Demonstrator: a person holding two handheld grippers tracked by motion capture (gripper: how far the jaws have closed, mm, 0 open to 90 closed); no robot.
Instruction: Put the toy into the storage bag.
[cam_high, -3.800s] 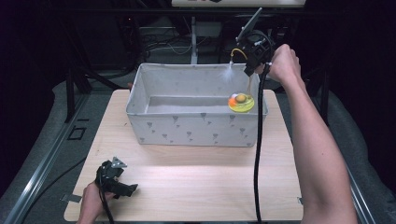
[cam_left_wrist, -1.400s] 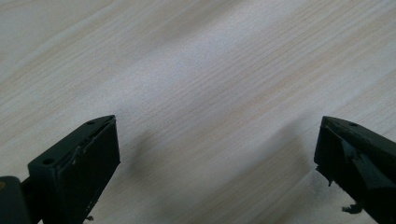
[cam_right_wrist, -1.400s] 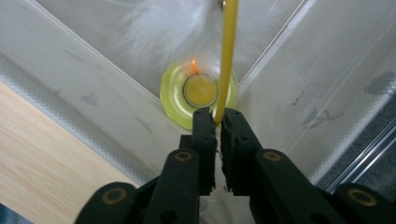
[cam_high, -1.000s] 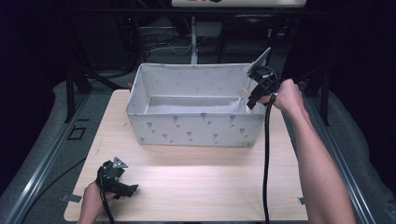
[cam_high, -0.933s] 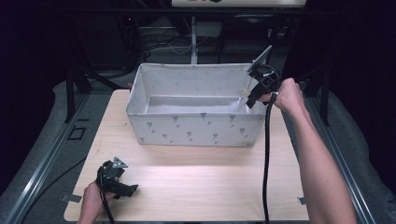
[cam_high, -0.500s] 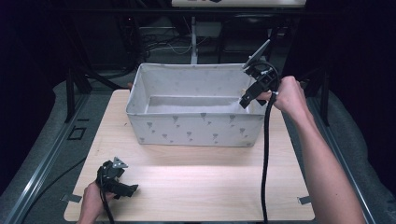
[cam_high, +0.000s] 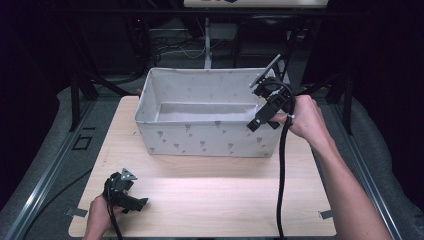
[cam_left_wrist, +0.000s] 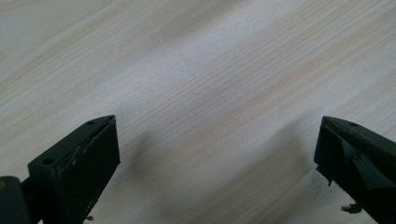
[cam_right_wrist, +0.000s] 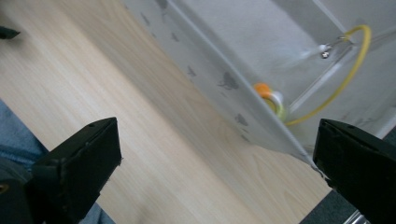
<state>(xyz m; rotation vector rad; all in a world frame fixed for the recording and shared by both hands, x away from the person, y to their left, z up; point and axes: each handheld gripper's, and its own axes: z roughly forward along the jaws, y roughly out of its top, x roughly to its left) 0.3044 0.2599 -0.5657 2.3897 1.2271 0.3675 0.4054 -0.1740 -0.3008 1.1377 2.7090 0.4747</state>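
A grey fabric box (cam_high: 210, 142) with small printed figures stands at the back of the wooden table (cam_high: 220, 200). My right gripper (cam_high: 255, 124) hangs over the box's right end, jaws open and empty, pointing down at the near wall. In the right gripper view the same gripper (cam_right_wrist: 217, 135) looks across the box's rim (cam_right_wrist: 233, 93) at a yellow and orange toy (cam_right_wrist: 270, 97) with a thin yellow hoop (cam_right_wrist: 348, 70) lying inside. My left gripper (cam_high: 139, 202) rests at the table's front left, open and empty (cam_left_wrist: 217, 140) over bare wood.
A black cable (cam_high: 281, 180) trails from the right gripper across the table's right side. Dark metal frame legs (cam_high: 75, 95) and cables stand behind and beside the table. A person's knee in blue cloth (cam_right_wrist: 14, 130) shows beside the table's edge.
My right gripper has come down from above the box's far right corner and drawn nearer, over the right end. The toy, seen in the box earlier, is now hidden in the high view. The left gripper stayed put.
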